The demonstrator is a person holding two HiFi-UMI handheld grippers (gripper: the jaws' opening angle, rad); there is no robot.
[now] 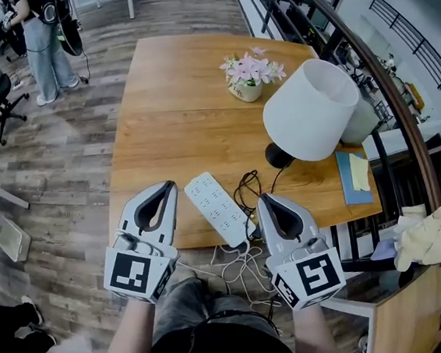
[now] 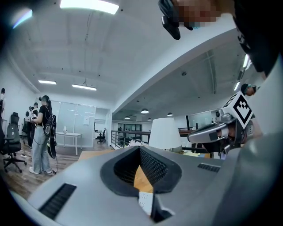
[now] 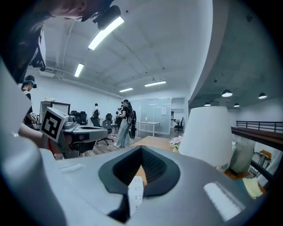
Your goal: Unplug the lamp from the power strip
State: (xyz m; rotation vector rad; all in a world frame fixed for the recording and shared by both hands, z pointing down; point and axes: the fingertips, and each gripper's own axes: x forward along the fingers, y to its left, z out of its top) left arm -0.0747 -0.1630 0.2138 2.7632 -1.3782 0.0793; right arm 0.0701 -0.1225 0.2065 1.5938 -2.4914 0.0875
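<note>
- left gripper (image 1: 167, 186): jaws together, nothing between them; hangs over the near table edge, just left of the long white plastic power strip (image 1: 215, 198); not touching it
- right gripper (image 1: 267, 199): jaws closed too, empty; tip sits just right of the strip's near end
- power strip lies flat and slanted on the light wooden table (image 1: 165, 99), near end at the table edge; its thin white lead (image 1: 238, 265) hangs off the edge in loops
- table lamp with white drum shade (image 1: 311, 110) and round black base (image 1: 279, 155) stands right of the strip, apart from it; thin black lamp cord (image 1: 245, 186) loops from the base toward the strip's near end; plug seems to sit there by the right tip, but too small to be sure
- step in hand, my read: approach; nothing gripped, plug not yet out
- to do it well: open the right jaws before going in; take the plug by its body, not the cord; pull straight out along the socket axis, no twisting
- left gripper should press down on the strip's far half so it neither lifts with the plug nor slides off the edge
- risks: cord loop could snag a jaw; a tug on the cord could drag the lamp toward the small pot of pink flowers (image 1: 247, 75); keep the pull short
</note>
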